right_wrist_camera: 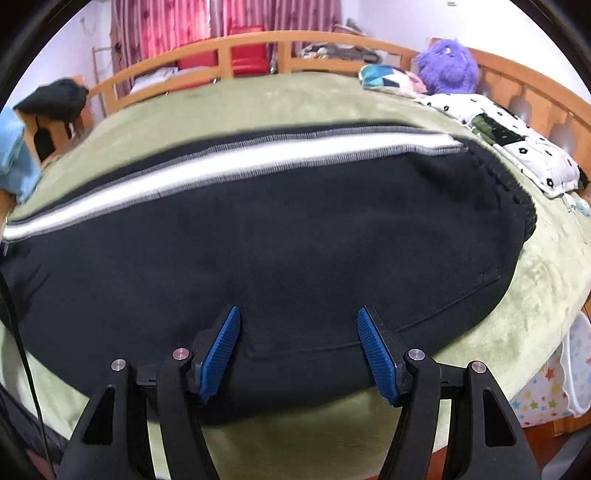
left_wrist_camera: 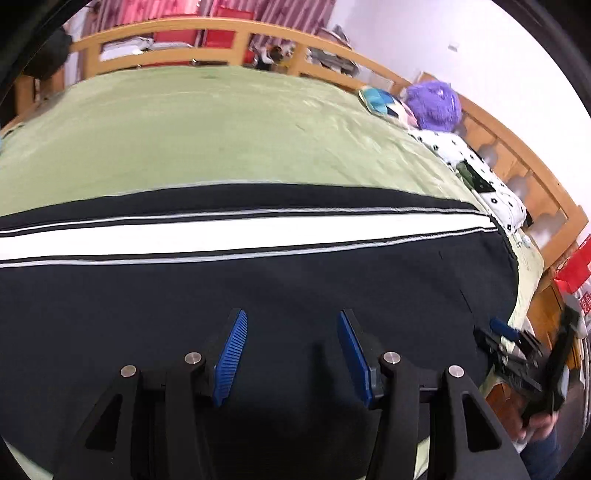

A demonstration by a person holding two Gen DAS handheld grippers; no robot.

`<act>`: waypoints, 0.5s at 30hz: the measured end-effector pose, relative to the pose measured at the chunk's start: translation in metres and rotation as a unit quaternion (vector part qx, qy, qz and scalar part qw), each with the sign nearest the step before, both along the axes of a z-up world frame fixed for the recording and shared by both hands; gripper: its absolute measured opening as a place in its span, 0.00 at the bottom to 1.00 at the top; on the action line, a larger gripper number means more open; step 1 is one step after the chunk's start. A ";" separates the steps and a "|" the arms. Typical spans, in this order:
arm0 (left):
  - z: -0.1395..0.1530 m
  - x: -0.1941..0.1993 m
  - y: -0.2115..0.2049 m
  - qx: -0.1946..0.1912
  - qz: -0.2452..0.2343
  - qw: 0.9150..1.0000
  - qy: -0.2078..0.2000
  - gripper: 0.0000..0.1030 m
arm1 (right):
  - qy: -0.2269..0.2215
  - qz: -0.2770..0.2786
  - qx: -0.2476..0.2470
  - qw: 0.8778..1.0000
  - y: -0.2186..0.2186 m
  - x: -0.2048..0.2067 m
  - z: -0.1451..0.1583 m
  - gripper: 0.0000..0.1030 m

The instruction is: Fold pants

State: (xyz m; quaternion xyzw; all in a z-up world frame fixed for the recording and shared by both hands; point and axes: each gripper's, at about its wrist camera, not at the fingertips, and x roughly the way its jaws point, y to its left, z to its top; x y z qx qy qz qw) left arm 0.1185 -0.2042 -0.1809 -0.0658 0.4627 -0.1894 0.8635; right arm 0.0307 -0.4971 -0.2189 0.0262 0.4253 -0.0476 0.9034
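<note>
matt blk cloth pants (right_wrist_camera: 295, 240)

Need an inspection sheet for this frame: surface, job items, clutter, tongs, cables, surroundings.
Surface: bed with green blanket, lightly creased.
Job's things: black pants with a white side stripe, lying flat lengthwise; waistband at the right end.
Clutter: purple plush toy, patterned cushion, white spotted quilt, dark garment on the far-left bedpost.
Tongs: left tongs open over the pants, nothing between the pads; right tongs open at the pants' near edge, gripping nothing.
Cables: one thin black cable at the left edge of the right wrist view.
Surroundings: wooden bed rail, red curtains, white wall.
</note>
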 end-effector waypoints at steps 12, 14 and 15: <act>-0.023 0.000 0.011 0.113 0.014 0.993 -0.014 0.47 | -0.029 -0.029 0.012 0.999 0.002 -0.014 0.016 0.68; -0.022 -0.010 0.055 0.129 0.048 0.990 -0.012 0.47 | -0.029 -0.029 0.020 0.999 0.007 -0.013 0.016 0.68; -0.020 -0.015 0.080 0.126 0.065 0.990 -0.010 0.47 | -0.029 -0.031 0.020 0.999 0.008 -0.012 0.016 0.68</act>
